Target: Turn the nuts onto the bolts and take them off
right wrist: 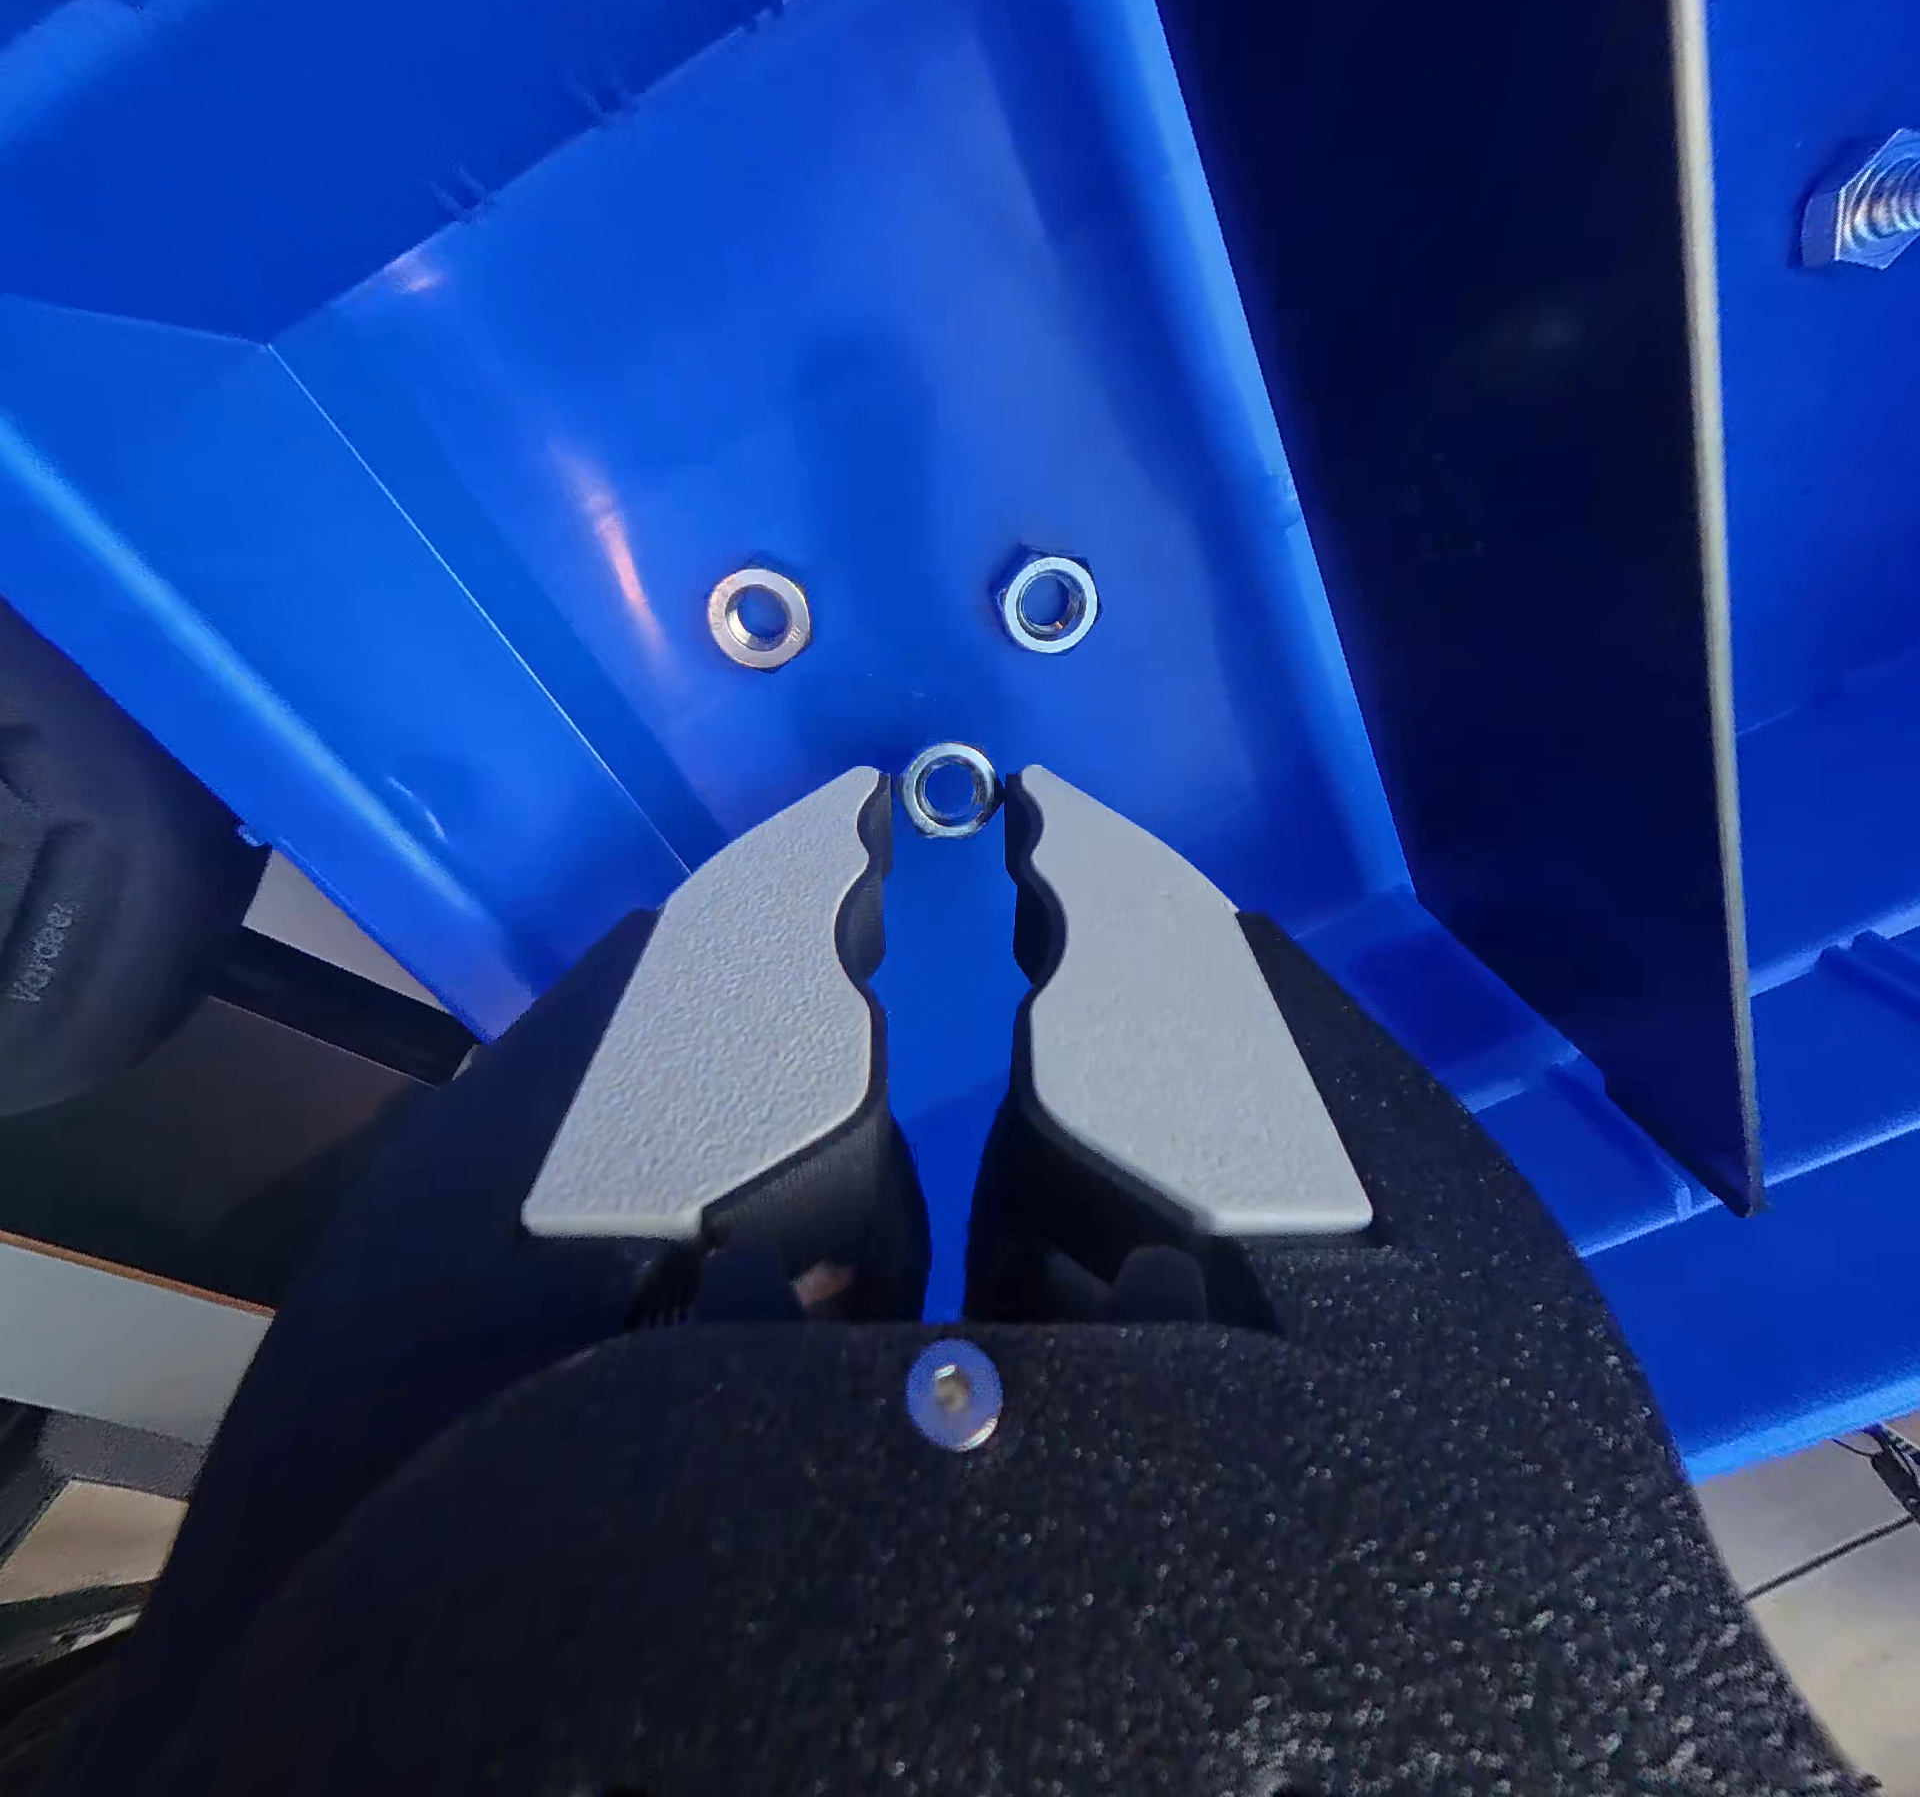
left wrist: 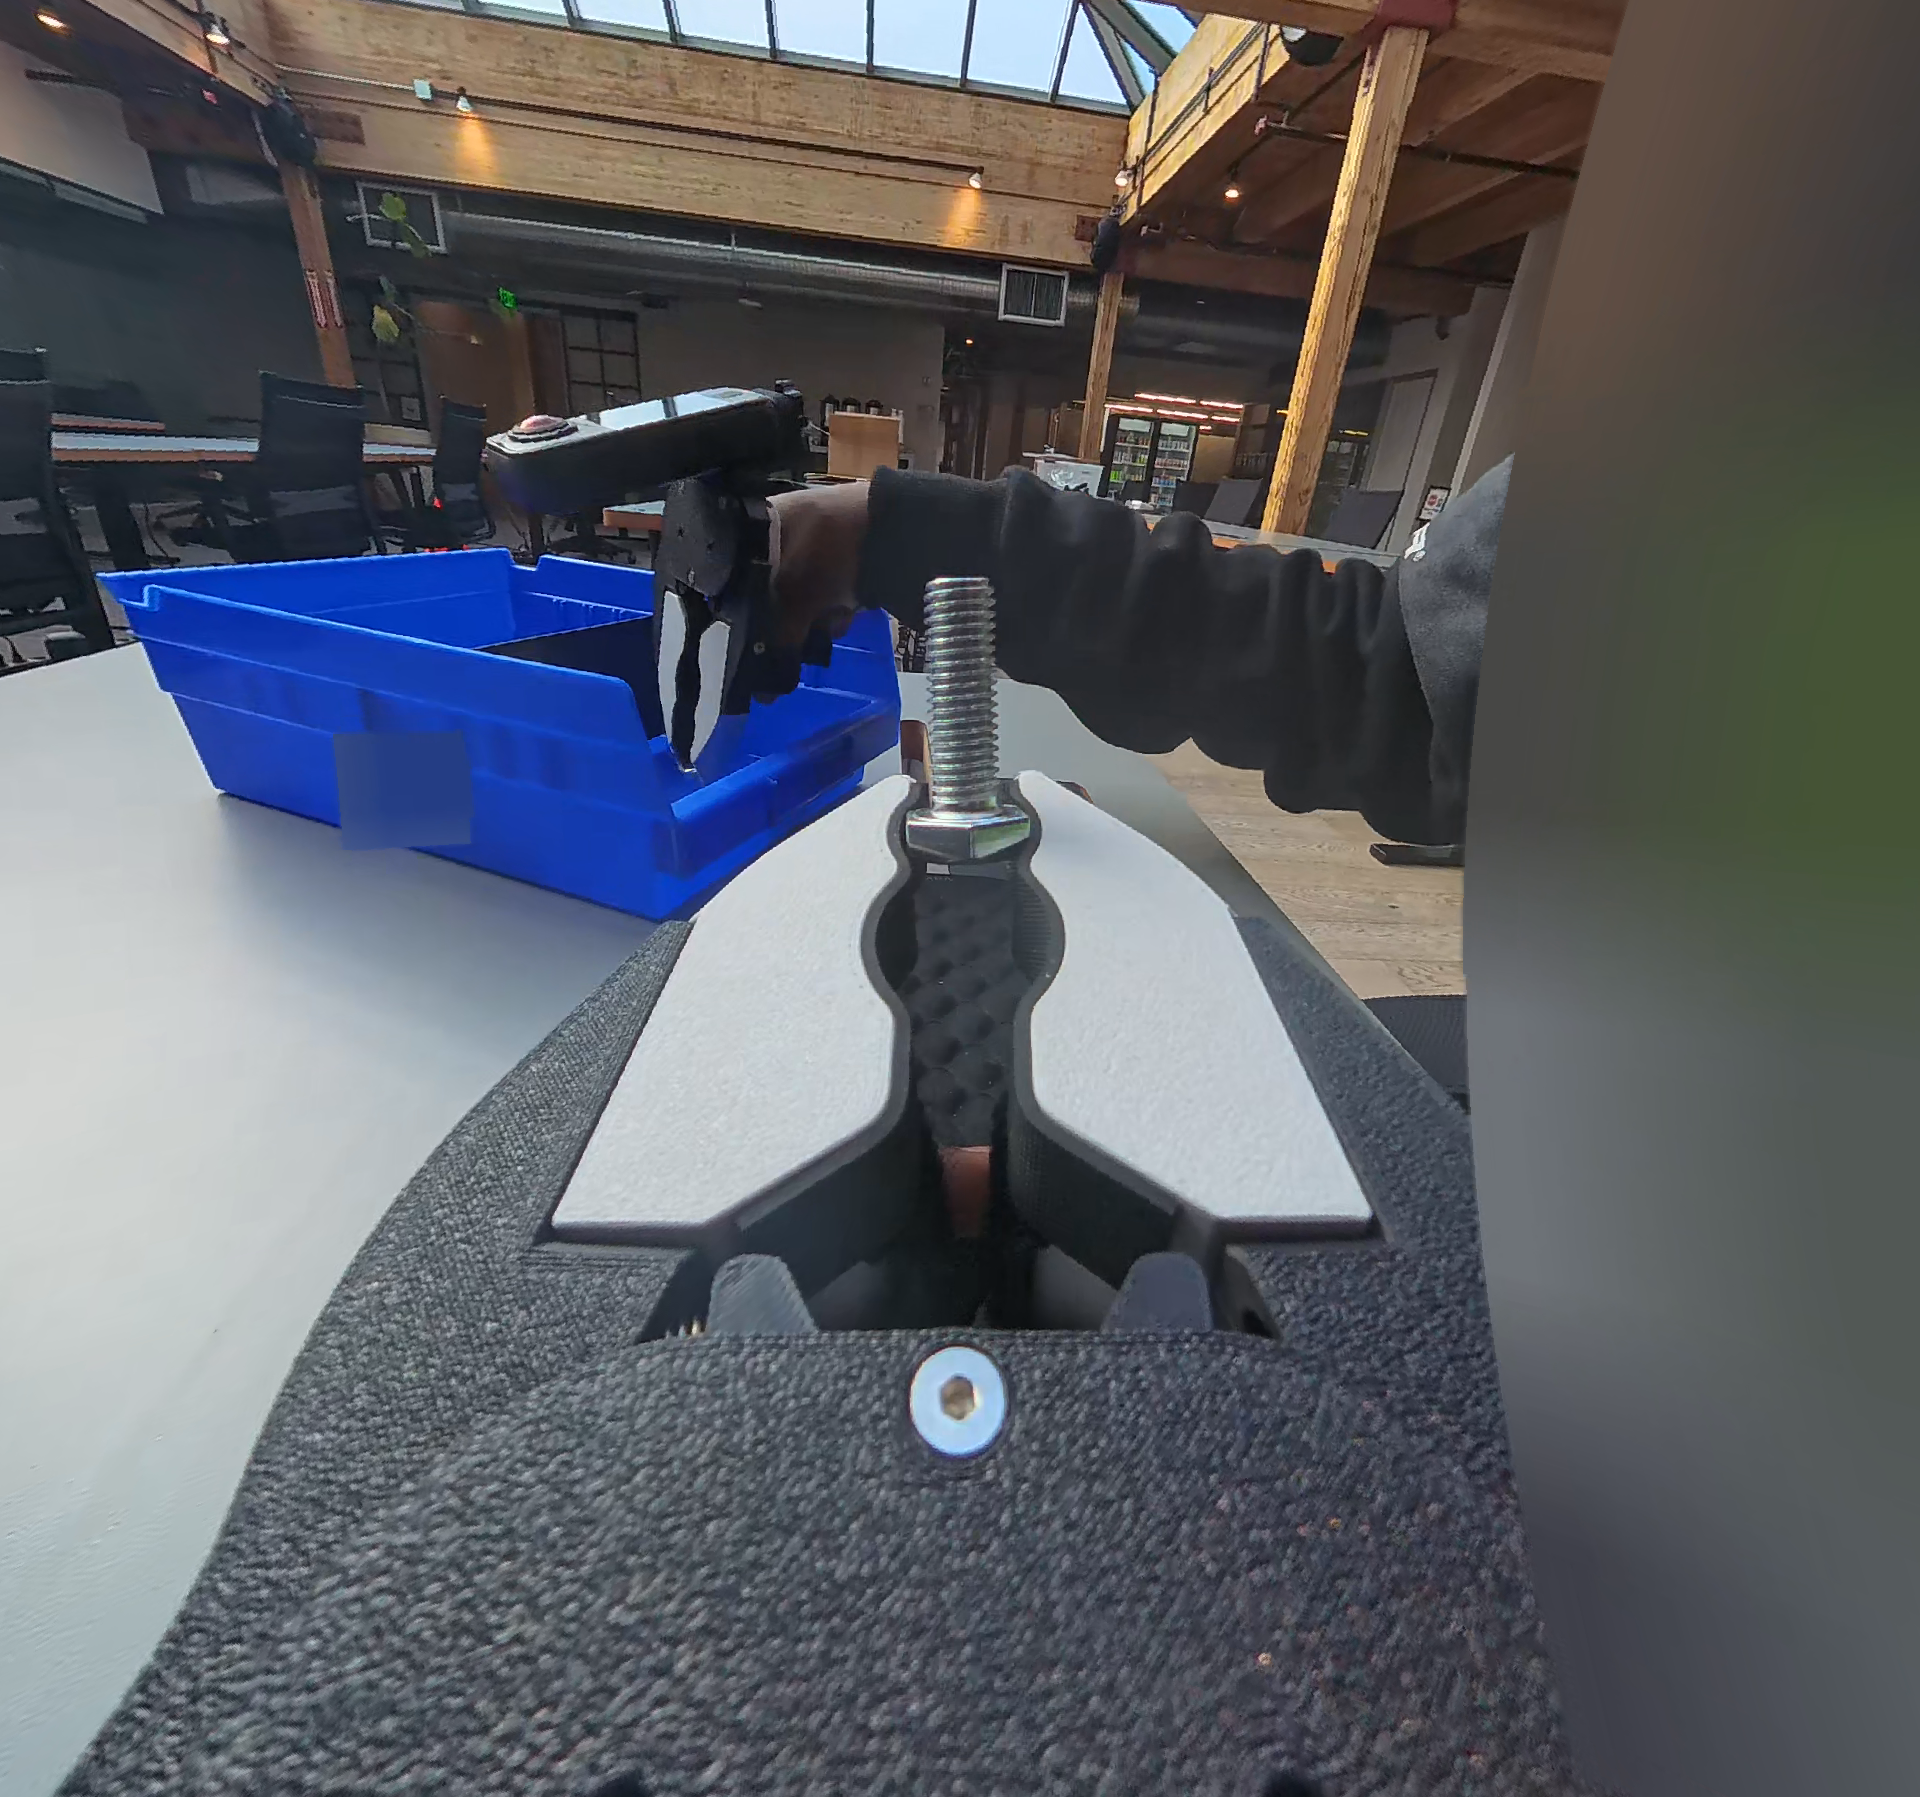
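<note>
My left gripper [left wrist: 966, 828] is shut on the hex head of a silver bolt [left wrist: 958, 698] and holds it upright, with the bare thread pointing up. My right gripper [right wrist: 948, 802] is open and points down into a blue bin [right wrist: 623, 293]. Its fingertips flank a small silver nut [right wrist: 948, 787] lying flat on the bin floor, with a thin gap on each side. Two more nuts [right wrist: 758, 615] [right wrist: 1049, 601] lie just beyond it. In the left wrist view the right gripper [left wrist: 688, 750] reaches into the bin [left wrist: 499, 760], held by a hand in a black sleeve.
A black divider [right wrist: 1455, 500] splits the bin. Another bolt with a nut on it [right wrist: 1870, 204] lies in the compartment to the right. The bin stands on a grey table [left wrist: 208, 1020]. The table edge and a wooden floor lie to the right. The gap from one gripper's tips to the other's is roughly 30 cm.
</note>
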The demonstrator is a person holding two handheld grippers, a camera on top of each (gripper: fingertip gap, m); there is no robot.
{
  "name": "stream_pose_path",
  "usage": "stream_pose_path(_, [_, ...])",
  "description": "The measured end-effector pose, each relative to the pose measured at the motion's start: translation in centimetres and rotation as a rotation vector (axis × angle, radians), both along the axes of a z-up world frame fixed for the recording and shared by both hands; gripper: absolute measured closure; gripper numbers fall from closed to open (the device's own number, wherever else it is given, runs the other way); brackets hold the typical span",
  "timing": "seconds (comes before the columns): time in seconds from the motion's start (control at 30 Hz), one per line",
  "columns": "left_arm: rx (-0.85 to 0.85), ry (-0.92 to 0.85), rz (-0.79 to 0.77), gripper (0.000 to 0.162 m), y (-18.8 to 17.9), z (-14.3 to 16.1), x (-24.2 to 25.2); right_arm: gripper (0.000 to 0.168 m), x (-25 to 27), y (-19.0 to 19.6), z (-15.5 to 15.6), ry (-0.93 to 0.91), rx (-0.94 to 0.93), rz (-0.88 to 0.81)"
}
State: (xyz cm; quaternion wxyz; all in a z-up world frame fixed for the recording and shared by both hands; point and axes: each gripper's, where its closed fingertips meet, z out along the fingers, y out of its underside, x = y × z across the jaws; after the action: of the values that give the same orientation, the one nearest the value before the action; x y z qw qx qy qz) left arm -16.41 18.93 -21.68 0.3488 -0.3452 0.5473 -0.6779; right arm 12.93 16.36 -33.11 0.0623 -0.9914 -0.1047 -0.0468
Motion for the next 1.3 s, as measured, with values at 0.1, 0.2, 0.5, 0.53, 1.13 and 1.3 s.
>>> stream_pose_path(0.1, [0.007,0.001,-0.002,0.148,-0.1,0.0,0.0,0.142,0.2,-0.2,0.0,-0.01,-0.012,-0.01])
stream_pose_path(0.2, [0.004,0.002,0.003,0.148,0.0,0.0,0.0,0.139,0.3,0.0,1.4,-0.043,0.017,-0.049])
stream_pose_path(0.5, [-0.012,0.003,0.015,0.148,0.3,0.0,0.1,0.139,-25.6,4.3,14.3,0.589,0.541,0.531])
stream_pose_path(0.53, [-0.011,0.003,0.017,0.148,0.3,0.0,0.1,0.139,-27.6,4.0,14.5,0.596,0.535,0.586])
stream_pose_path(1.13, [0.069,0.058,0.09,0.106,0.1,-0.8,1.1,0.159,-23.6,5.7,16.3,0.314,0.584,0.578])
stream_pose_path(1.3, [0.113,0.088,0.108,0.082,-0.2,-1.3,1.5,0.159,-7.9,7.1,17.4,0.011,0.535,0.214])
